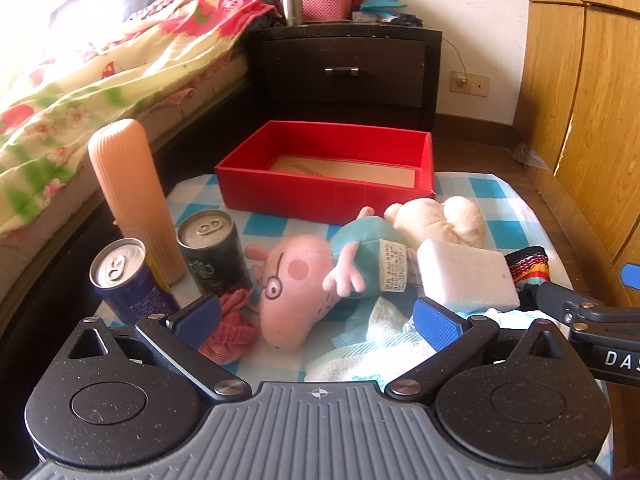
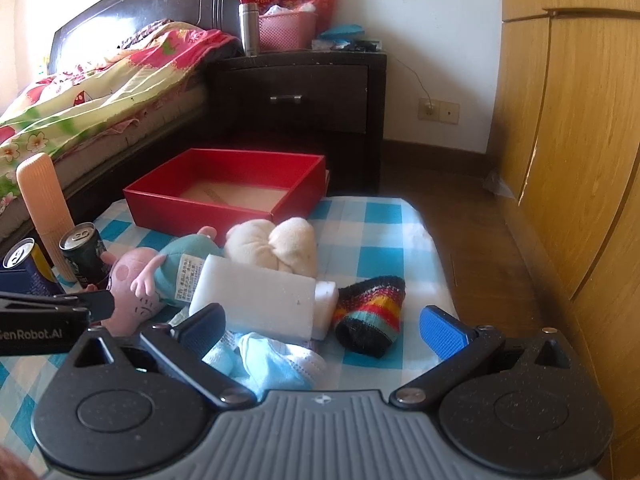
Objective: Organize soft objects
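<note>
We are in a bedroom, low over a blue-and-white checked cloth [image 2: 372, 236] spread on the wooden floor between a bed with a floral quilt [image 1: 100, 80] and a dark wooden nightstand [image 1: 344, 68].

Our left gripper [image 1: 316, 320] is spread wide with nothing between its blue pads, hovering just above a pink plush pig with glasses and a teal shirt [image 1: 308, 280]. Our right gripper [image 2: 322, 328] is likewise spread and holds nothing.

Much is half hidden. A pink knitted piece [image 1: 232, 328] is partly behind the left finger, a white-and-blue towel [image 1: 372, 348] is partly under the pig, and a light blue cloth [image 2: 276, 360] is cut off by the right gripper body.

The pig's sewn tag [image 1: 394, 266] carries print too small for us to read. One dark can [image 1: 214, 252] shows a Starbucks logo; the blue can [image 1: 128, 280] has writing we cannot make out. "GenRobot.AI" reads on the other gripper's side in the right wrist view.

We count two cans, one tall ribbed peach bottle [image 1: 132, 200], one cream plush toy [image 2: 276, 246], one white foam block [image 2: 260, 304], one striped knitted sock [image 2: 370, 312] and one open red cardboard box [image 1: 332, 168] at the cloth's far end.
</note>
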Demonstrator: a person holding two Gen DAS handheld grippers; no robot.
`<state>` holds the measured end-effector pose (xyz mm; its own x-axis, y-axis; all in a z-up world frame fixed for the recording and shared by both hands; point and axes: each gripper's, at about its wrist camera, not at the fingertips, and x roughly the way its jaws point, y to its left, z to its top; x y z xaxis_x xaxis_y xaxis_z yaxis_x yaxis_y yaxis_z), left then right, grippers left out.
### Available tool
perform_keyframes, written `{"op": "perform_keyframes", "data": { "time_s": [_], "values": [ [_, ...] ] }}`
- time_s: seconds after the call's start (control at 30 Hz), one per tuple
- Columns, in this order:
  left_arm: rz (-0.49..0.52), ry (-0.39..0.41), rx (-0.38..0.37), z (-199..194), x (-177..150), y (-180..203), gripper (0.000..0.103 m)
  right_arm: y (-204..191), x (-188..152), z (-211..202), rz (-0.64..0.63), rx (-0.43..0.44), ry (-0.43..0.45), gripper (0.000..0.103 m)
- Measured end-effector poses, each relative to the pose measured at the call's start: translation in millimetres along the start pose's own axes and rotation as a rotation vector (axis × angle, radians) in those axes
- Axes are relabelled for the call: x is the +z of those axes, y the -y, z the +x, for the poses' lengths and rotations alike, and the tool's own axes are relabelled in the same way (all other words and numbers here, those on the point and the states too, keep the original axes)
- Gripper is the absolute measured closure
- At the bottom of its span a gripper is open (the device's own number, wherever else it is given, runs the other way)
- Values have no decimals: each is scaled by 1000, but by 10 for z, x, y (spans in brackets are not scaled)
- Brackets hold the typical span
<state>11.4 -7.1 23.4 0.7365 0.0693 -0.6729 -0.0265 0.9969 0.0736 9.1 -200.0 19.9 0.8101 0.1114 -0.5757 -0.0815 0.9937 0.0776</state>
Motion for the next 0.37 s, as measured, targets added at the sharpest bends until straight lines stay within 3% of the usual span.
{"op": "perform_keyframes", "data": {
  "time_s": [0.37],
  "values": [
    [-55, 44, -5, -44, 22, -96, 5, 14, 0, -3, 12, -9, 4, 18]
  ]
}}
